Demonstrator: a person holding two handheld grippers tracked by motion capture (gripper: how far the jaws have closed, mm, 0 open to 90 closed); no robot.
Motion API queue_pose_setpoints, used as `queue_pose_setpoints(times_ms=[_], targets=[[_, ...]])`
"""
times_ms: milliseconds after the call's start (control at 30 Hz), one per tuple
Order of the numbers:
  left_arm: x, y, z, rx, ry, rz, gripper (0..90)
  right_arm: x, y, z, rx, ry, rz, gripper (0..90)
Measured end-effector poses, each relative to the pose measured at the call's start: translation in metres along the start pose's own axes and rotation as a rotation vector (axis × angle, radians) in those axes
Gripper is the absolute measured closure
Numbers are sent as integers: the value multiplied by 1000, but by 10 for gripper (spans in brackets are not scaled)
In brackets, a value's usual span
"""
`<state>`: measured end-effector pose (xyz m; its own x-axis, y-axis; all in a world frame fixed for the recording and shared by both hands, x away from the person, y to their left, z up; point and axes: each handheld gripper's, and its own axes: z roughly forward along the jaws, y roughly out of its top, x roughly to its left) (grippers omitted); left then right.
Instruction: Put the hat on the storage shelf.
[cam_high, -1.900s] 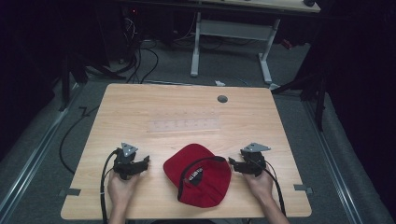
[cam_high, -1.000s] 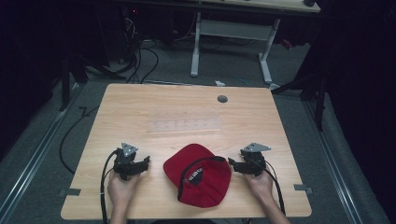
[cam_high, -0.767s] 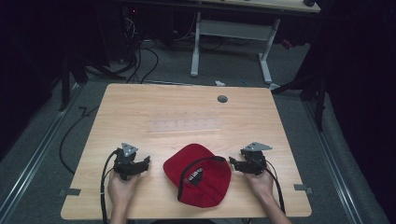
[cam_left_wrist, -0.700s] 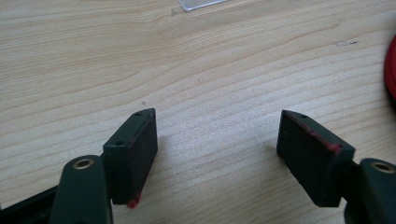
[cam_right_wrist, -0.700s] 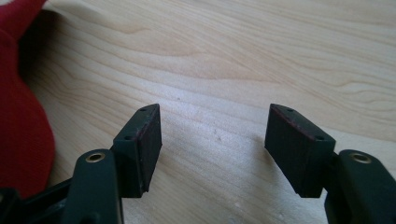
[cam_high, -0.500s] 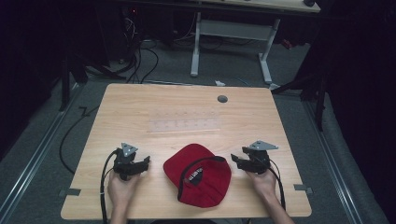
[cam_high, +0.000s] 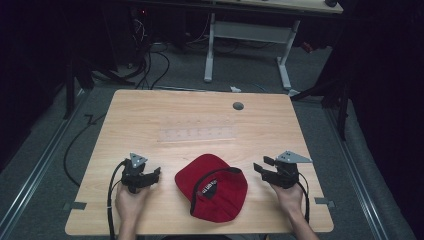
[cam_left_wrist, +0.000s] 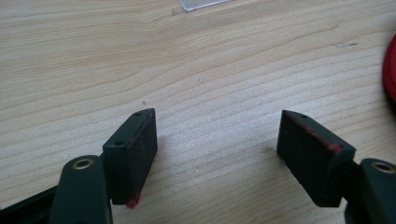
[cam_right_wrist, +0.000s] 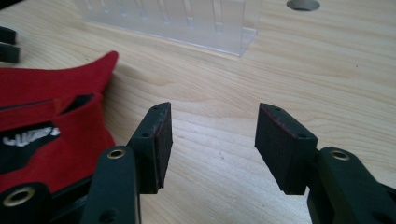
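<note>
A red cap with a black strap and white lettering lies upside down near the table's front edge, between both hands. My left gripper rests on the wood left of the cap, jaws apart and empty; the cap's red edge shows at the far right of the left gripper view. My right gripper is held right of the cap, lifted a little, open with nothing between the jaws. In the right gripper view the cap lies to the left of the jaws.
A clear plastic rack lies across the middle of the wooden table; it also shows as the rack beyond the right jaws. A round cable hole sits at the back. Another desk frame stands behind.
My right gripper has risen slightly and shifted a bit to the right, away from the cap. The left gripper and the cap have stayed put.
</note>
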<state>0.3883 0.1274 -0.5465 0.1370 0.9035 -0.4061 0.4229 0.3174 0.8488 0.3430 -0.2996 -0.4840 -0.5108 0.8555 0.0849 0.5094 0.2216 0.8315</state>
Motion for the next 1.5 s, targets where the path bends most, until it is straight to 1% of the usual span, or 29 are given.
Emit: queue_pose_setpoints(times_ms=[33, 267, 400, 500, 600, 667, 700, 800, 900, 967, 1000, 1033, 1067, 1133, 1200, 1233, 1300, 1333, 1367, 1400, 1433, 1467, 1500], targets=[[0, 0, 0, 0, 0, -1, 291, 2, 2, -4, -7, 14, -1, 464], [0, 0, 0, 0, 0, 0, 291, 12, 7, -16, -38, 66, -23, 444], [0, 0, 0, 0, 0, 0, 293, 18, 13, -24, -74, 103, -39, 415], [0, 0, 0, 0, 0, -1, 293, 25, 15, -23, -70, 123, -56, 396], [0, 0, 0, 0, 0, -2, 292, 31, 15, -16, -47, 137, -72, 380], [0, 0, 0, 0, 0, -2, 292, 32, 14, -14, -41, 144, -72, 374], [0, 0, 0, -1, 0, -2, 292, 34, 13, -9, -27, 152, -73, 368], [0, 0, 0, 0, 0, 0, 292, 35, 11, -1, -7, 168, -71, 359], [0, 0, 0, 0, 0, 1, 292, 36, 9, 4, 8, 166, -70, 353], [-1, 0, 0, 1, 1, 4, 291, 37, 7, 12, 22, 165, -74, 343], [-1, 0, 0, 1, 1, 4, 289, 37, 7, 12, 22, 165, -74, 343], [-1, -1, 0, 2, 1, 9, 287, 37, 7, 17, 34, 168, -68, 335], [-1, -1, 0, 2, 2, 10, 287, 37, 7, 17, 34, 168, -68, 335], [-1, -1, 0, 2, 2, 10, 287, 38, 5, 25, 41, 183, -57, 325], [-1, -1, 0, 2, 3, 9, 286, 38, 4, 29, 46, 187, -56, 323], [-1, -1, 0, 2, 3, 9, 287, 40, 3, 36, 65, 196, -58, 315], [-1, -1, 0, 2, 3, 9, 286, 42, 1, 45, 93, 196, -67, 312], [-1, -1, 0, 2, 3, 9, 286, 42, 1, 45, 93, 196, -67, 312], [-1, -1, 0, 2, 3, 8, 287, 44, 0, 53, 116, 195, -78, 319], [-1, -1, 0, 1, 5, 8, 288, 44, -2, 56, 122, 191, -89, 335], [-1, -1, 0, 1, 5, 8, 289, 44, -2, 56, 122, 191, -89, 335], [-1, -1, 0, 0, 6, 8, 289, 46, -4, 63, 137, 196, -94, 367], [-1, -1, 0, 0, 6, 8, 289, 46, -6, 65, 141, 197, -97, 379]])
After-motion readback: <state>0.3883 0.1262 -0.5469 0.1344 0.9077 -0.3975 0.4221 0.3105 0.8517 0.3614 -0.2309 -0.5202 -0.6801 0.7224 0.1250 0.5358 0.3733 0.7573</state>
